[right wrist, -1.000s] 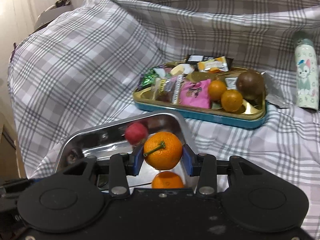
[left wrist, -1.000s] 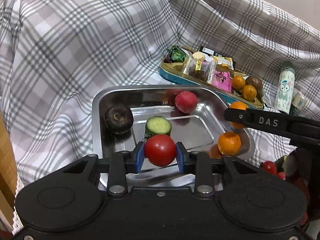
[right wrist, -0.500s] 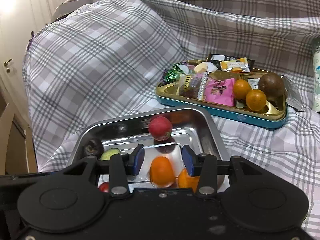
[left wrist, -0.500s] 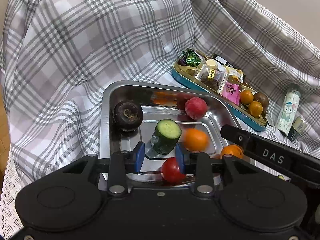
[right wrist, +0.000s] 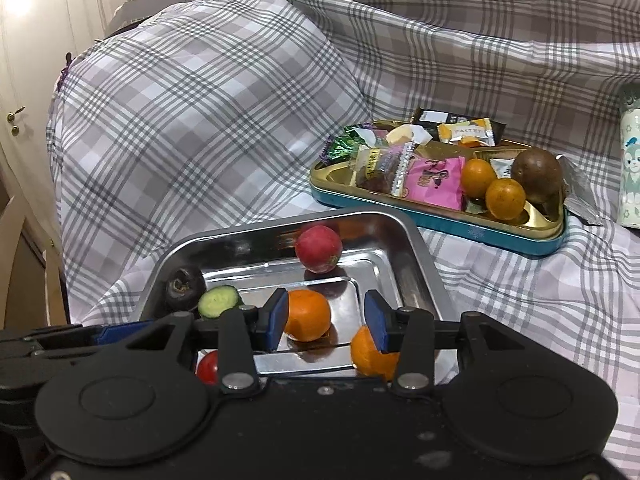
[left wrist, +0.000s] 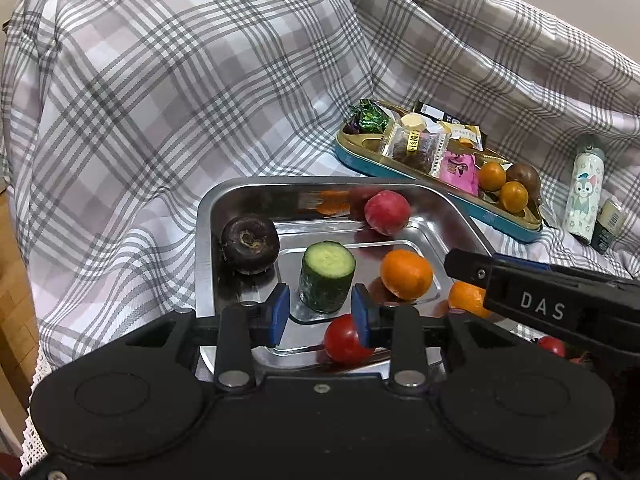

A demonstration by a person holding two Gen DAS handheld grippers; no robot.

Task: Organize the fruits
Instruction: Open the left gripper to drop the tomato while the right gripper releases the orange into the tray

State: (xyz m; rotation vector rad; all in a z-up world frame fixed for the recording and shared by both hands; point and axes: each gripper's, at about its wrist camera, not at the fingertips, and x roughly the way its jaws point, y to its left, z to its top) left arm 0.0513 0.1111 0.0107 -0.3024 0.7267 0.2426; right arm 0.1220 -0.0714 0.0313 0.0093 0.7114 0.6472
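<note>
Left gripper (left wrist: pixel 319 314) spread, holding nothing — we see the cucumber piece (left wrist: pixel 327 276) upright just ahead between its fingers, the tomato (left wrist: pixel 345 343) under the right finger. Right gripper (right wrist: pixel 326 320) also spread and empty; one orange (right wrist: pixel 307 314) by its left finger, another orange (right wrist: pixel 370 356) under its right. All lie in the steel tray (left wrist: pixel 208 248), radish (left wrist: pixel 387 213) at the far wall, a dark round fruit (left wrist: pixel 250 243) far left.
</note>
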